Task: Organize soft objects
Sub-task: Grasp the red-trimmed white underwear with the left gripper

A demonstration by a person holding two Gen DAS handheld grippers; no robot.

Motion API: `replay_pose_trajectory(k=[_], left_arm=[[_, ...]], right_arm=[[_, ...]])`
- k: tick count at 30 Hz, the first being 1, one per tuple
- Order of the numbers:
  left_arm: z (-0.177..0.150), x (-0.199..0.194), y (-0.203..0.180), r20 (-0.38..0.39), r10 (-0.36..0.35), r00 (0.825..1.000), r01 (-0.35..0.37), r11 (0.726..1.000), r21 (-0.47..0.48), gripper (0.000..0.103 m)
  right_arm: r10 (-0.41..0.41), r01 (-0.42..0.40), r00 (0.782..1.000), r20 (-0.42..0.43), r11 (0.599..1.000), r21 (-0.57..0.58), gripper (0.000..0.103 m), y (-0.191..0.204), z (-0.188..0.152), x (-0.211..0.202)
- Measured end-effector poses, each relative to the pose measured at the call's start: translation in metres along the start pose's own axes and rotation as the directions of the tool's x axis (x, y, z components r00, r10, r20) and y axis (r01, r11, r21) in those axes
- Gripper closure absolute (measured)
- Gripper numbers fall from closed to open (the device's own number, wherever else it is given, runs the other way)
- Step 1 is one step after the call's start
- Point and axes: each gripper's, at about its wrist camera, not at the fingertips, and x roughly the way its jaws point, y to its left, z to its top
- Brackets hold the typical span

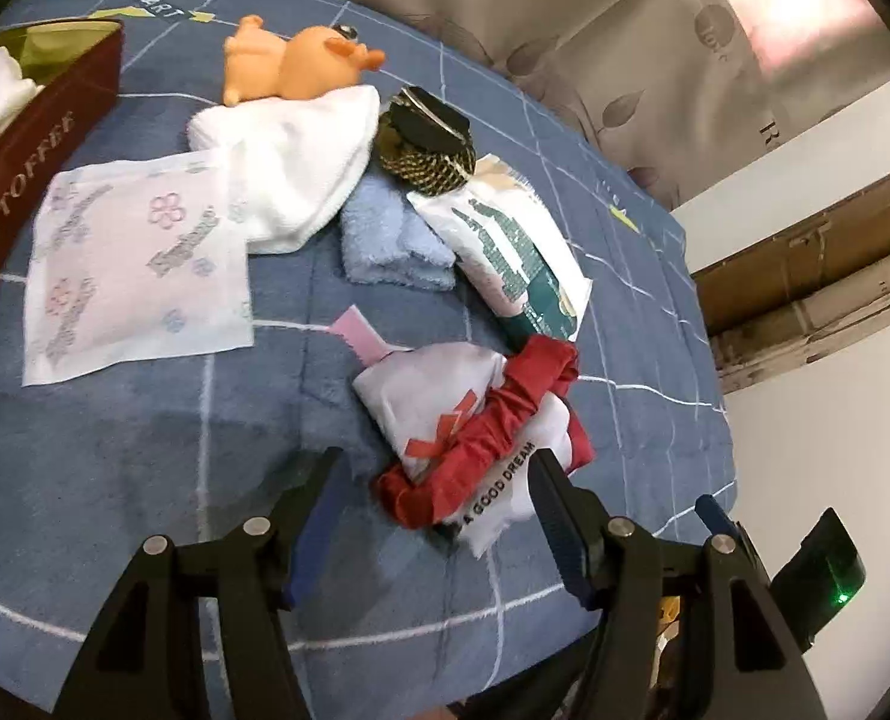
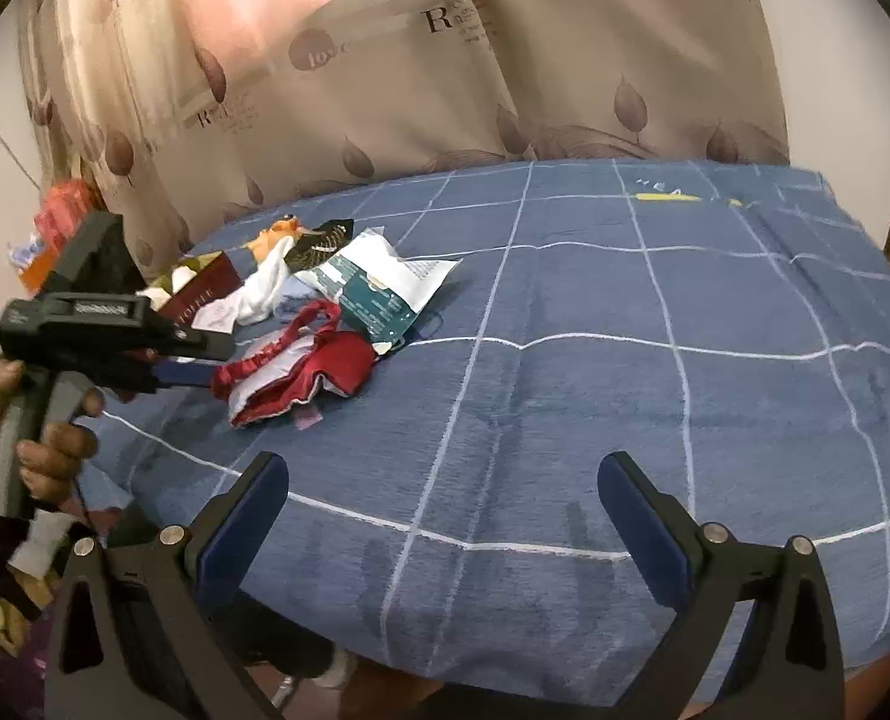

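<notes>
Left gripper [image 1: 438,480] jaws apart, empty, straddling the near end of the red-and-white cloth bundle [image 1: 475,414]. Right gripper [image 2: 445,486] wide open over bare blanket [image 2: 565,396], bundle well off to its left. Cloth looks light, limp, slippery; best pinched across the bunched red band.

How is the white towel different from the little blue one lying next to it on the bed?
The white towel is larger and lies in a loose, puffy bundle; the blue towel is smaller and folded flat. An orange plush toy rests on the white towel's far edge, while nothing sits on the blue towel. Both look like fluffy terry cloth and lie touching.
</notes>
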Motion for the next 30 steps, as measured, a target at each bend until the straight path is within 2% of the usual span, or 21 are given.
replay_pose_trajectory(k=[4, 9, 11, 12, 13, 17, 19, 22, 25, 27, 30], left_arm=[[0.007, 0.016, -0.006, -0.03, 0.008, 1.0, -0.009, 1.0, -0.001, 0.04], [0.009, 0.033, -0.015, -0.078, -0.027, 0.997, 0.026, 1.0, -0.005, 0.04], [0.008, 0.038, -0.021, -0.07, -0.011, 0.998, 0.012, 1.0, 0.014, 0.042], [0.007, 0.039, -0.024, -0.057, -0.001, 0.998, 0.003, 1.0, 0.03, 0.06], [0.006, 0.04, -0.025, -0.052, 0.007, 0.999, -0.005, 0.999, 0.043, 0.097], [0.001, 0.043, -0.034, -0.025, 0.076, 0.997, -0.073, 0.992, 0.108, 0.097], [-0.003, 0.039, -0.034, 0.01, 0.07, 0.998, -0.07, 0.992, 0.1, 0.097], [-0.014, 0.025, -0.04, 0.072, 0.079, 0.994, -0.089, 0.985, 0.147, 0.097], [-0.018, 0.01, -0.039, 0.111, 0.054, 0.992, -0.069, 0.988, 0.139, 0.097], [-0.021, -0.006, -0.037, 0.141, 0.034, 0.99, -0.053, 0.989, 0.14, 0.097], [-0.028, -0.032, -0.037, 0.186, 0.036, 0.982, -0.066, 0.985, 0.161, 0.097]], right_arm=[[0.029, -0.029, 1.0, -0.002, 0.999, 0.025, 0.0, -0.002, 0.001, 0.0], [0.052, -0.052, 0.999, -0.012, 0.998, 0.034, 0.0, -0.001, -0.001, 0.003], [0.058, -0.057, 0.998, -0.019, 0.998, 0.034, 0.0, 0.0, -0.001, 0.005], [0.058, -0.057, 0.998, -0.023, 0.998, 0.036, 0.0, 0.0, -0.002, 0.007], [0.057, -0.056, 0.998, -0.026, 0.998, 0.039, 0.0, 0.0, -0.003, 0.008], [0.053, -0.051, 0.998, -0.038, 0.997, 0.051, 0.0, 0.0, -0.005, 0.011], [0.047, -0.045, 0.998, -0.035, 0.998, 0.046, 0.0, 0.001, -0.005, 0.01], [0.036, -0.035, 0.999, -0.024, 0.999, 0.039, 0.0, 0.002, -0.004, 0.007], [0.029, -0.029, 0.999, -0.017, 0.999, 0.027, 0.0, 0.005, 0.0, 0.005], [0.031, -0.031, 0.999, -0.008, 0.999, -0.007, 0.0, 0.01, 0.005, 0.002], [0.038, -0.037, 0.999, 0.002, 0.994, -0.104, 0.0, 0.022, 0.021, 0.003]])
